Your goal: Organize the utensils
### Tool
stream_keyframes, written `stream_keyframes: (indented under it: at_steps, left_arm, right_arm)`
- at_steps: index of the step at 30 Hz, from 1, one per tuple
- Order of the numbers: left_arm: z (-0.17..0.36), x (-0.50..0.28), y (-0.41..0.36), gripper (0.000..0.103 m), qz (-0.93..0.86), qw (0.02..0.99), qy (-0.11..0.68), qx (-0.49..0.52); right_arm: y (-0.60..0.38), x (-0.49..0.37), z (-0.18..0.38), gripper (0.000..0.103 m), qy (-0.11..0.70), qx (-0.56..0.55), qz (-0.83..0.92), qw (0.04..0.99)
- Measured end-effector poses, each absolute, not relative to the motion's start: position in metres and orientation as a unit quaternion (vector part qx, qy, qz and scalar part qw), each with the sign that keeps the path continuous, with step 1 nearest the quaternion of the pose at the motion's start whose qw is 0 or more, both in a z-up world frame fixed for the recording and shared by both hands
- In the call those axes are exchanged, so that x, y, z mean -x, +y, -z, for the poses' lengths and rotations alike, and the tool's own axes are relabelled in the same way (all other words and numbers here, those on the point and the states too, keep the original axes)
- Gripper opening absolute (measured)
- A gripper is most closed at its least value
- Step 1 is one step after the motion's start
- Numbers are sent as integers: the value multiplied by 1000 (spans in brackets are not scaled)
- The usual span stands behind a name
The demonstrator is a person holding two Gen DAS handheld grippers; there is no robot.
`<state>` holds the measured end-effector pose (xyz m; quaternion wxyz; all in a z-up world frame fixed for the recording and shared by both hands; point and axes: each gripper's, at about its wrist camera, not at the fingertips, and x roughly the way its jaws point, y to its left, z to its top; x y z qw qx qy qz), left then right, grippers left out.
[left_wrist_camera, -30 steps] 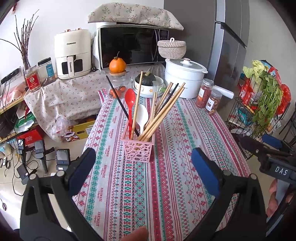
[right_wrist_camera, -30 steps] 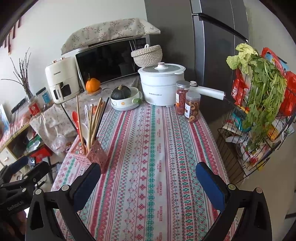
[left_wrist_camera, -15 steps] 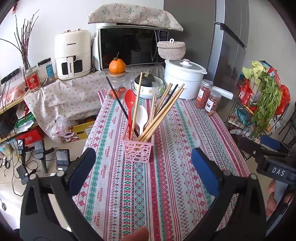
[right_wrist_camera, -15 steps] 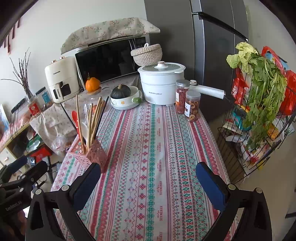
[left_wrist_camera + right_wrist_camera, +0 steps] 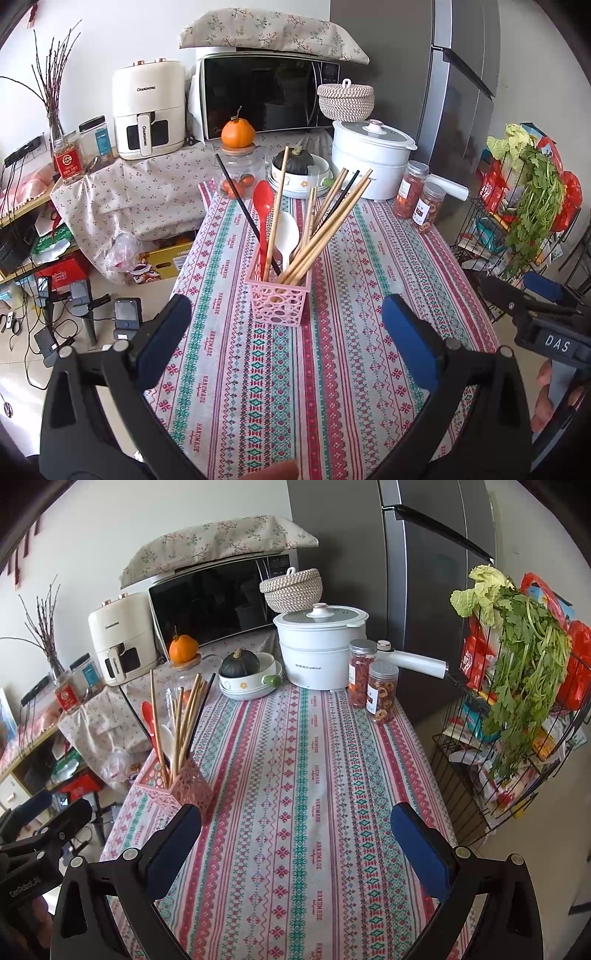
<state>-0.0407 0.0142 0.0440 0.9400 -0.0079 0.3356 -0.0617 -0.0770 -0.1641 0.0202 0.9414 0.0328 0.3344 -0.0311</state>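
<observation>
Left claw [image 5: 284, 332] and right claw [image 5: 295, 842], both spread and empty over the striped surface [image 5: 332, 369]; pink holder [image 5: 277, 295] beyond, crammed with chopsticks [image 5: 325, 236] and red spoon [image 5: 262, 206]: pinch single stems high, lift straight.

Pink utensil basket [image 5: 181, 786] of chopsticks [image 5: 184, 720] and spoons, left on striped tablecloth [image 5: 314, 794].

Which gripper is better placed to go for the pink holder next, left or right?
Left, probably. The left gripper is open with the pink holder straight ahead between its fingers. From the open right gripper, the holder sits off beyond its left finger.
</observation>
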Motion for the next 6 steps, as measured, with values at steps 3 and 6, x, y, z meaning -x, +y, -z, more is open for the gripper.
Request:
stream_keyframes:
  at_steps: [3, 6]
  left_arm:
    - [-40, 38, 14, 102, 63, 937, 343, 8]
    - [-37, 37, 13, 102, 62, 935, 349, 8]
  right_arm:
    - [-164, 77, -20, 103, 335, -33, 34, 941]
    - [-163, 76, -19, 103, 335, -33, 37, 941]
